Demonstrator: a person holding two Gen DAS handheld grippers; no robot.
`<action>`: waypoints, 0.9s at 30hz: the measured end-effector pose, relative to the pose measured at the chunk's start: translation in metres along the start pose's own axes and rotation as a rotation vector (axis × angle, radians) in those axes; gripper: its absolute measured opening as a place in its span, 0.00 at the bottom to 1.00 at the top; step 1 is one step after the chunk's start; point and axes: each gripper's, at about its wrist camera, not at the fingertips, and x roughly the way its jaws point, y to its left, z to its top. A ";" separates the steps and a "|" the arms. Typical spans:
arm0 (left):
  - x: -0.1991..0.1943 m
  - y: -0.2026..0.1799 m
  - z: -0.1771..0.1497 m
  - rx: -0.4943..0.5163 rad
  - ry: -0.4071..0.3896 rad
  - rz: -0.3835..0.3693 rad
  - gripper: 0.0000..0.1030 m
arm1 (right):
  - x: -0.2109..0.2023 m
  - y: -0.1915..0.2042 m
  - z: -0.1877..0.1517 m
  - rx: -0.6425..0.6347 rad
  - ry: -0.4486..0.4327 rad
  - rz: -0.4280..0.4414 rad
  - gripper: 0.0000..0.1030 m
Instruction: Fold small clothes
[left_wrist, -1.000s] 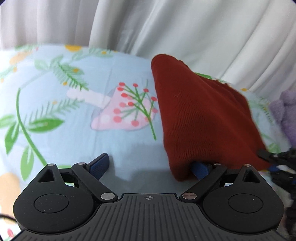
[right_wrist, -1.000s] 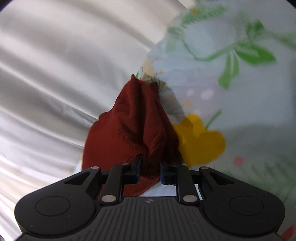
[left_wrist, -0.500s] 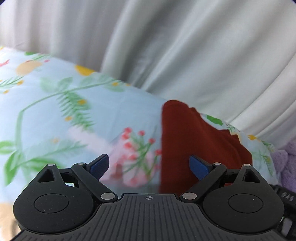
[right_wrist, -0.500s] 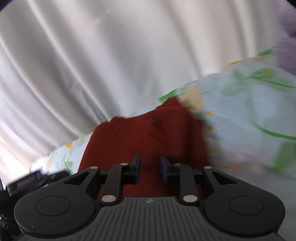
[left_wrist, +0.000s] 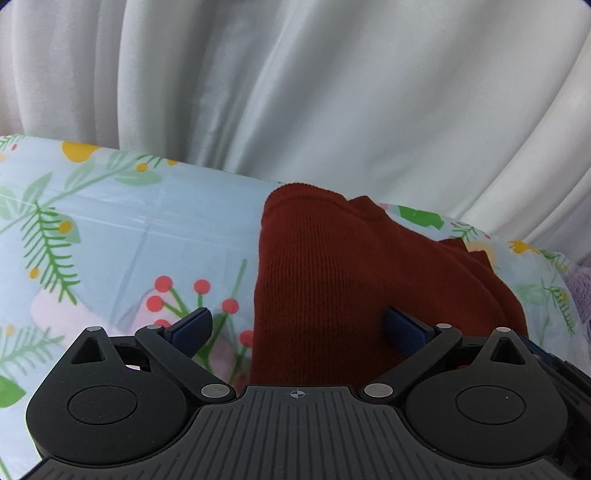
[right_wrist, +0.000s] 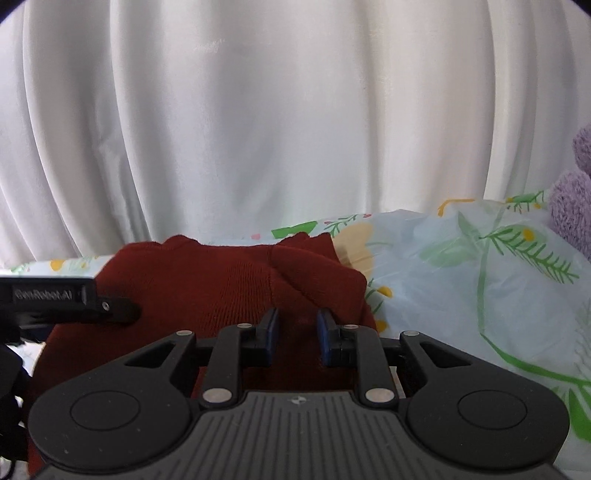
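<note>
1. Red knit garment (left_wrist: 332, 280) lies folded on the floral counter (left_wrist: 110, 236), long axis toward 12 o'clock.
2. Left hand-held gripper (left_wrist: 297, 325): jaws wide apart, empty.
3. Right hand-held gripper (right_wrist: 297, 328): narrow gap, grip unclear; both equally near.

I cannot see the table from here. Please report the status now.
Left gripper open, nothing held. Right gripper narrow gap, nothing held. Red knit garment lies folded on the floral cloth. Purple plush off to the side, not blocking.
</note>
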 end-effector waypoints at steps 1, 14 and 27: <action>0.000 0.003 -0.001 -0.003 0.001 -0.012 1.00 | -0.003 -0.004 0.001 0.020 0.002 0.010 0.19; -0.001 0.023 0.000 -0.014 0.049 -0.102 1.00 | -0.020 -0.085 0.003 0.386 0.212 0.173 0.60; -0.001 0.057 0.004 -0.112 0.178 -0.419 1.00 | 0.013 -0.104 0.000 0.583 0.326 0.417 0.60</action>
